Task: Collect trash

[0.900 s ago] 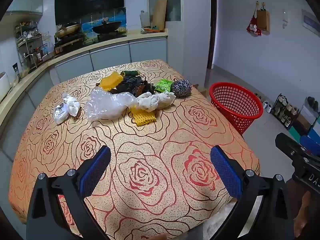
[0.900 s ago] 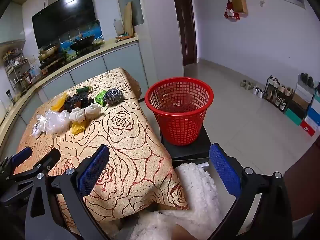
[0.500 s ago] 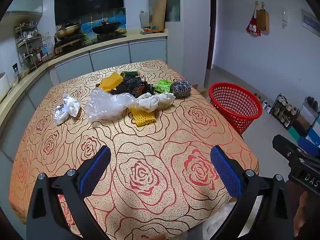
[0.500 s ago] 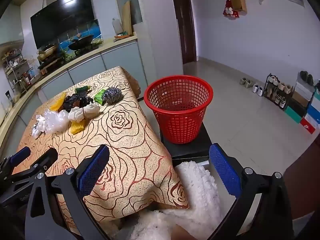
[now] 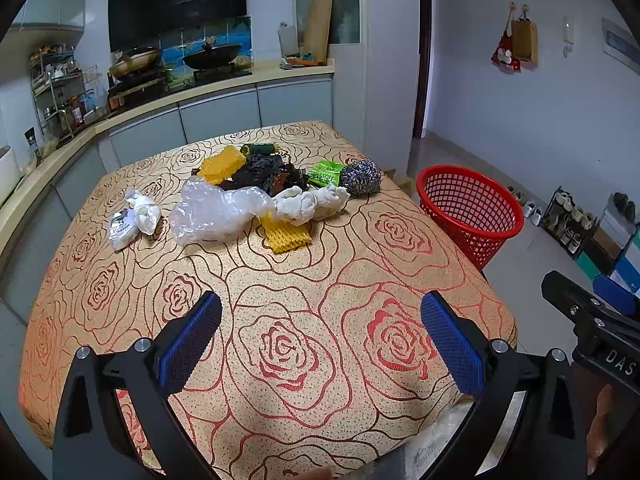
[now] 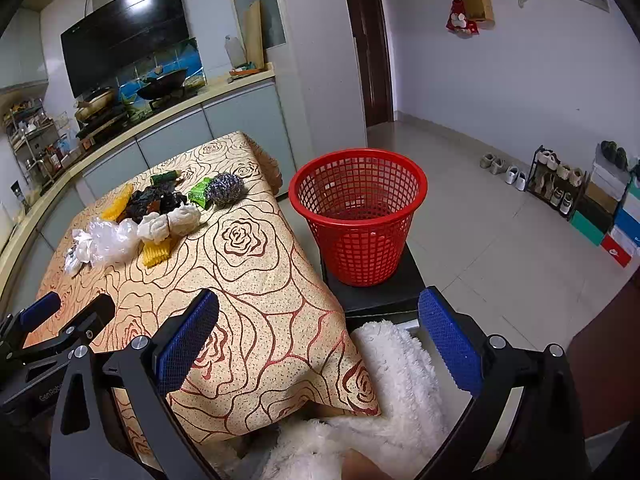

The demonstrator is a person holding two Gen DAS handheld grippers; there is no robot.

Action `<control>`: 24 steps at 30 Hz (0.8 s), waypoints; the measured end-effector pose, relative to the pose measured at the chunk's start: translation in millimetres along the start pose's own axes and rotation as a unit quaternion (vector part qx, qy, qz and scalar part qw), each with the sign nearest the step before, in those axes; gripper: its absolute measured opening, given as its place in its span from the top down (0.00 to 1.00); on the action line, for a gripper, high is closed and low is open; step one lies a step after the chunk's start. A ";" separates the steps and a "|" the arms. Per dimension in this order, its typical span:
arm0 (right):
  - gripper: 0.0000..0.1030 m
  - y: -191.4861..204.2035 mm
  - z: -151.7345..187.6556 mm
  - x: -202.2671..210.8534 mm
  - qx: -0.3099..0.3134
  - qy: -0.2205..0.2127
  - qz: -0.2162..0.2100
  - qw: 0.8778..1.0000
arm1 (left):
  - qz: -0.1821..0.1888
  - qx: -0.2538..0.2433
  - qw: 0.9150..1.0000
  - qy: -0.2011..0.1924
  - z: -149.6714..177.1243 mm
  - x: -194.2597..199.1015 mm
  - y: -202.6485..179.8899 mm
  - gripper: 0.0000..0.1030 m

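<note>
Left wrist view: left gripper [image 5: 320, 338] low over the near worktop [image 5: 288, 312], fingers spread, holding nothing. Right gripper [image 6: 318, 340] likewise spread and unloaded, off the worktop's near corner. Judged the opening step, nothing collected yet. Trash pile [image 5: 256, 196] at 12 o'clock on the far half: crumpled clear plastic, white wads, yellow mesh, dark scraps, steel scourer. Red basket [image 5: 470, 210] at 2 o'clock, apparently empty. Next: reach forward, pinch one light piece.

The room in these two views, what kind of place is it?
Most likely a home kitchen with a dining table: a wok on the stove under a range hood, a counter with cabinets, and a shoe rack by the wall.
</note>
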State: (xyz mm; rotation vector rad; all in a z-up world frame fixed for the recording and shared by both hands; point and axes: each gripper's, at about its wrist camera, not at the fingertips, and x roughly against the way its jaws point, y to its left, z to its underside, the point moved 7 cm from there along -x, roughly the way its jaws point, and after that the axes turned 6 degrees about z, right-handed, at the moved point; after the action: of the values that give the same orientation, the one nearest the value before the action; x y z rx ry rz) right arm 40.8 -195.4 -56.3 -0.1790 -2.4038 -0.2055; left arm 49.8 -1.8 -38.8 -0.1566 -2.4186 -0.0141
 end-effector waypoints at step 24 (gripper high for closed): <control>0.05 -11.8 -23.2 10.9 -0.012 -0.046 0.008 0.999 | -0.011 -0.002 1.000 -0.020 -8.6 -0.5 8.2 0.07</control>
State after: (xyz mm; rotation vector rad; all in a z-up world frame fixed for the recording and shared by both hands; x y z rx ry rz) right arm 45.6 -210.7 -33.1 -0.2224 -2.4910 -0.2236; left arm 56.8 5.8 -32.9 -0.1331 -2.4596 -0.0251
